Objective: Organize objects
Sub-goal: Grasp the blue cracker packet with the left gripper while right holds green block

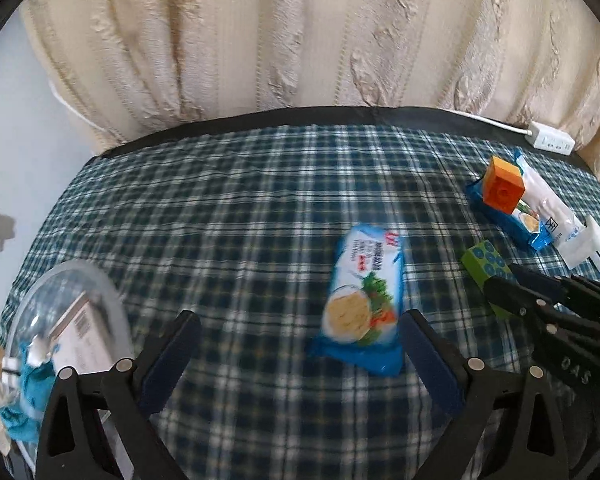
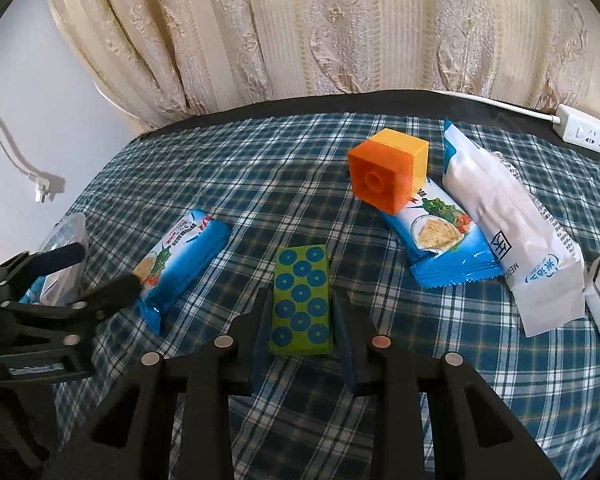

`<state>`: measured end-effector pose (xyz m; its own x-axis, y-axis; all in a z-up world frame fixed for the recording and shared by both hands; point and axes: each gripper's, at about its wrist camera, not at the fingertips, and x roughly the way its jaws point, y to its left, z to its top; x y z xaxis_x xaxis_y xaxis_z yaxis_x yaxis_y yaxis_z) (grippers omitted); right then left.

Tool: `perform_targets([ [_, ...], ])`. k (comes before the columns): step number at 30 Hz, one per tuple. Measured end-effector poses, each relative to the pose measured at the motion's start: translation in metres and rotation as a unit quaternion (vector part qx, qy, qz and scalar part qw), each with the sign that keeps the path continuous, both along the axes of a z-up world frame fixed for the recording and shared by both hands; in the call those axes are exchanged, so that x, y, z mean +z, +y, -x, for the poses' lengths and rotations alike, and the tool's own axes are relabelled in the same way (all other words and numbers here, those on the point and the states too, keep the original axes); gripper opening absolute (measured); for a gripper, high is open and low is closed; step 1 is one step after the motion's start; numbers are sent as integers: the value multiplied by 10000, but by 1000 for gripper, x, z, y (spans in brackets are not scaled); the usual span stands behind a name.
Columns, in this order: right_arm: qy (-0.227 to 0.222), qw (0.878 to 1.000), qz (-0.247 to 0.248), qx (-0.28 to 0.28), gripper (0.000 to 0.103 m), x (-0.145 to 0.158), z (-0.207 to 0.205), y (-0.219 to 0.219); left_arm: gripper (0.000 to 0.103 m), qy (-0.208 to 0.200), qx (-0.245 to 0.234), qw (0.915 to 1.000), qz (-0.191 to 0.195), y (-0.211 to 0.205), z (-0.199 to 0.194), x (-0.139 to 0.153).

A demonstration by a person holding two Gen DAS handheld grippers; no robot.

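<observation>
Right gripper (image 2: 300, 312): jaws narrow, clamped on the flat green rectangular block with blue dots (image 2: 302, 304), one jaw on each long side.
Green block position: flat on the blue-and-white plaid cloth of the tabletop (image 2: 260, 168), its long axis running straight ahead from the jaws.
Left gripper (image 1: 300, 344): jaws wide and holding nothing; the view is blurred.
Nearest thing to the left jaws: blue foil cracker packet (image 1: 362, 300), just ahead and toward the right jaw, its long axis pointing away and slightly tilted.
Nearer hand: the left for this packet; the right is taken up by the block.
Likely destination: clear plastic tub (image 1: 66, 320) at the left edge, already holding packets.
Still on the cloth: orange-and-yellow cube block (image 2: 384, 176) resting on a second blue cracker packet (image 2: 440, 240), with a white plastic pouch (image 2: 512, 236) beside it.
</observation>
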<state>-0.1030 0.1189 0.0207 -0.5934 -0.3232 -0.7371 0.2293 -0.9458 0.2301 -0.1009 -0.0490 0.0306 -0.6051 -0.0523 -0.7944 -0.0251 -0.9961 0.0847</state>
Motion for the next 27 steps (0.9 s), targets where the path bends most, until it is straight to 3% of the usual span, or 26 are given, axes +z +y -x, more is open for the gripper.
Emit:
perform_targets([
  [7,-15,10000,76,5,31,0,0,3,90,-182,-148,9997,38,12,19,-13],
  [11,-14,10000,73,5,31,0,0,2,89,-227,-184,9996,-23,13,24,-17],
  [18,-17,10000,73,9,31,1,0,3,77,-285,-258,9990,-208,14,26,-23],
  [23,-18,10000,72,10,31,1,0,3,67,-245,-342,9984,-374,15,26,-23],
  [27,-17,10000,68,10,31,1,0,3,52,-160,-435,9981,-398,17,25,-22],
])
